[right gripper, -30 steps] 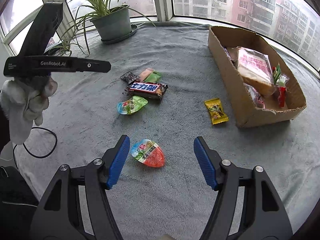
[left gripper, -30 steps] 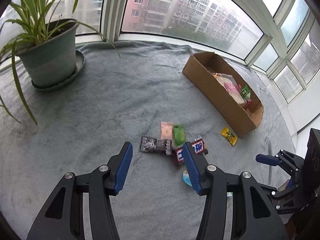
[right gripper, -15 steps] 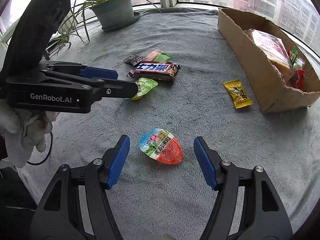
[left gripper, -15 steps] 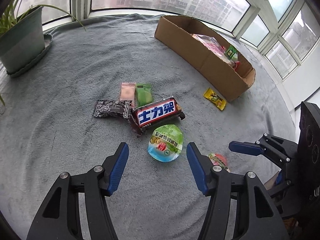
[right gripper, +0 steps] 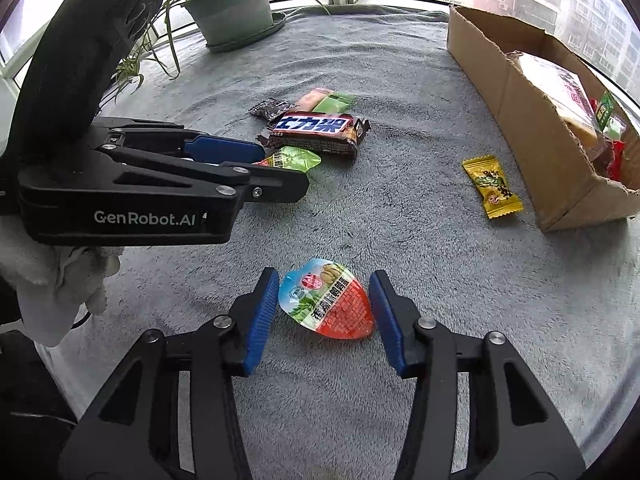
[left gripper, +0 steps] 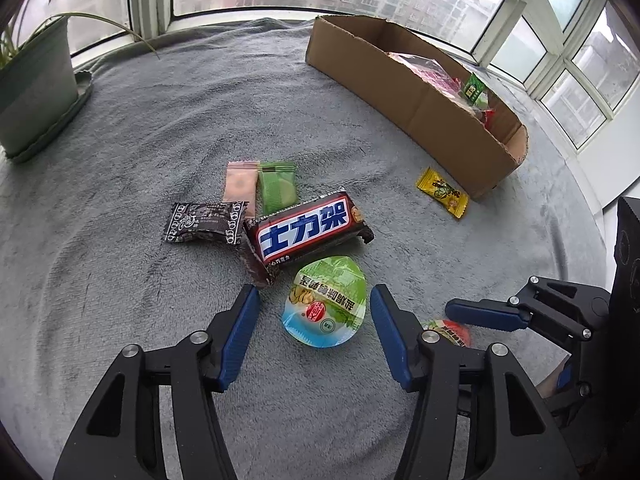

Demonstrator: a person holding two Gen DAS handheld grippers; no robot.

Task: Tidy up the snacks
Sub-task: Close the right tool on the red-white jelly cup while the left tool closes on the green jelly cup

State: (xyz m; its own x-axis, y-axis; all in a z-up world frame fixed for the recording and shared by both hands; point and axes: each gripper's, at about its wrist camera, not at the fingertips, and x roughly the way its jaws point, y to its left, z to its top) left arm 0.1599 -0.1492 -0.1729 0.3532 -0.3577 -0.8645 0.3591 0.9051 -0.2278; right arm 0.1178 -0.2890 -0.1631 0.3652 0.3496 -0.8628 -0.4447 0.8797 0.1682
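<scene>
"士力架" in white on blue, on brown bar wrapper; small "心巧克力" printed beneath. "GenRobot.AI" in white on black left gripper body, right wrist view. Chinese print on green jelly cup lid, upside down, not legible. Chinese print on red jelly cup lid, too small. Yellow candy print unreadable.

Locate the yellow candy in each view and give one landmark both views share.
Left wrist view: the yellow candy lies right of centre on the grey blanket, just in front of the cardboard box's near corner.
Right wrist view: the yellow candy lies right of centre, just left of the cardboard box.
Shared landmark: the chocolate bar with white characters on blue.
</scene>
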